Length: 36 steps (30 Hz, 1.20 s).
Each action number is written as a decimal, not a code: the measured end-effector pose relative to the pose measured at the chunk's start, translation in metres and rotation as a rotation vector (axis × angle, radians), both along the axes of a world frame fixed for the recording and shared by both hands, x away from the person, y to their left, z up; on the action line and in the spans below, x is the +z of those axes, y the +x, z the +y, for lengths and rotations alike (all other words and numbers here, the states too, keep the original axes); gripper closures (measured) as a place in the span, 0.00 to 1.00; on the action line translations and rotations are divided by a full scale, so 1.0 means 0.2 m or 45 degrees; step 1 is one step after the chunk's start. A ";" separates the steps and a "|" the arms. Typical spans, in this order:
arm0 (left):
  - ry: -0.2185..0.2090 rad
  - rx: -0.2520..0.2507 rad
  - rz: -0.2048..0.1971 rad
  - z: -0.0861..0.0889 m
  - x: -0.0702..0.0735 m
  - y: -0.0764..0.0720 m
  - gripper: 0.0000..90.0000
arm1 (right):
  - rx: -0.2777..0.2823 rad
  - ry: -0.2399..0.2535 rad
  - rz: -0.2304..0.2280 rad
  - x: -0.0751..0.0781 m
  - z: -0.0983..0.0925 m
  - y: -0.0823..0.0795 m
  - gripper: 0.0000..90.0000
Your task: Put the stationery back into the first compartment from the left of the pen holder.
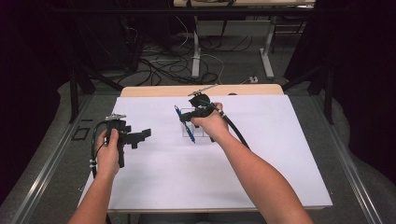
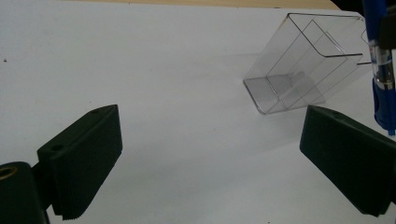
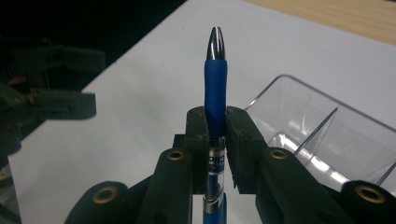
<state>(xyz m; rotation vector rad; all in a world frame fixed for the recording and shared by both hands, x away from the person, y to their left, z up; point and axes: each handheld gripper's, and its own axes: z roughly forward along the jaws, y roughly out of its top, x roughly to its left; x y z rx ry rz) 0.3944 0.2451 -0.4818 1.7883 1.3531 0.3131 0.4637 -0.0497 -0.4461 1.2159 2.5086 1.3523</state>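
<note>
Right gripper clamped tight on a blue pen, pads pressed on the barrel just under the blue rubber grip. In the right gripper view, pen stood straight up between the narrow jaws, silver tip at 12 o'clock, clear printed barrel running down toward 6 o'clock. From the high view, pen hung slanted in the air, upper end toward 11 o'clock, lower end toward 5 o'clock, crossing in front of a clear plastic holder. Whether the pen touched the holder could not be told. Holder sat on the white table cover near the middle of the far half, divided inside by see-through walls; in the left gripper view it lay at about 1 o'clock, with the pen at the 3 o'clock edge. In the right gripper view, holder spread to about 4 o'clock of the pen.

Left gripper held at 9 o'clock of the holder, well apart from it, jaws spread wide with bare white cover between them, gripping nothing. Left hand wrapped round its handle; right hand round the other, cable trailing toward 4 o'clock.
</note>
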 end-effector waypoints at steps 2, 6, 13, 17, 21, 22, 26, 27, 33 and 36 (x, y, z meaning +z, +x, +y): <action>0.000 0.000 0.000 0.00 0.00 0.00 0.07 | -0.038 0.057 -0.006 0.01 -0.01 0.01 0.89; -0.002 0.006 -0.006 0.00 0.00 0.00 0.07 | -0.105 0.134 -0.024 0.03 -0.02 0.02 0.89; -0.001 0.002 -0.005 0.00 0.00 0.00 0.07 | -0.215 0.219 -0.103 0.07 -0.05 0.03 0.89; 0.000 -0.003 -0.004 0.00 0.00 0.00 0.07 | -0.268 0.252 -0.159 0.10 -0.05 0.04 0.89; 0.000 -0.004 -0.002 0.00 0.00 0.00 0.07 | -0.307 0.262 -0.213 0.13 -0.05 0.04 0.89; -0.001 -0.003 -0.002 0.00 0.00 0.00 0.07 | -0.314 0.265 -0.224 0.14 -0.05 0.04 0.89; 0.000 -0.005 -0.002 0.00 0.01 0.00 0.07 | -0.319 0.272 -0.265 0.16 -0.04 0.05 0.89; -0.002 -0.006 -0.002 0.00 0.01 0.00 0.07 | -0.320 0.266 -0.268 0.17 -0.04 0.05 0.89; -0.007 0.003 -0.011 0.00 0.01 0.00 0.07 | -0.319 0.264 -0.304 0.19 -0.02 0.07 0.89; -0.012 0.001 -0.017 0.00 0.01 -0.01 0.07 | -0.320 0.255 -0.321 0.19 -0.01 0.09 0.89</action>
